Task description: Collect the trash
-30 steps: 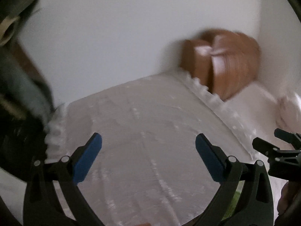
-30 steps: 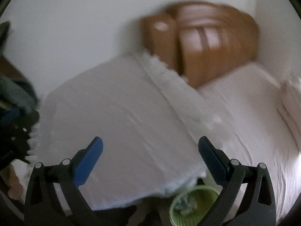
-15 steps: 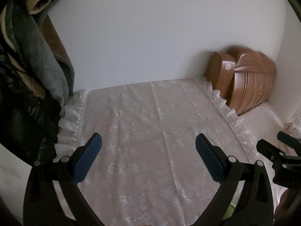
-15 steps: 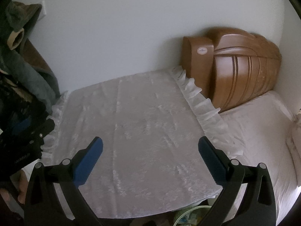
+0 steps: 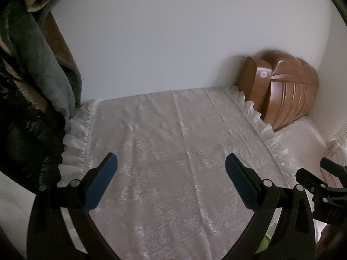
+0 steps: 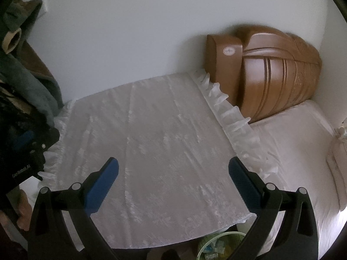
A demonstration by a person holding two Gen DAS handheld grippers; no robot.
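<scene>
My left gripper (image 5: 171, 173) is open and empty, held above a table covered with a white lace cloth (image 5: 173, 143). My right gripper (image 6: 173, 177) is open and empty above the same cloth (image 6: 151, 130). A green bin (image 6: 214, 247) with bits of trash inside stands below the cloth's near edge, between the right gripper's fingers at the bottom of the right wrist view. A sliver of it shows in the left wrist view (image 5: 265, 240). No loose trash shows on the cloth. The right gripper also shows at the right edge of the left wrist view (image 5: 321, 186).
A brown wooden headboard (image 6: 271, 73) stands against the white wall at the right, with a bed and pale sheet (image 6: 299, 151) below it. Dark and grey-green clothes (image 5: 28, 86) hang at the left. The left gripper's body (image 6: 26, 151) shows at the left of the right wrist view.
Both cameras have tilted and steadied from a blurred swing. The table cloth and headboard now sit lower and farther in view. Both grippers stay open.
</scene>
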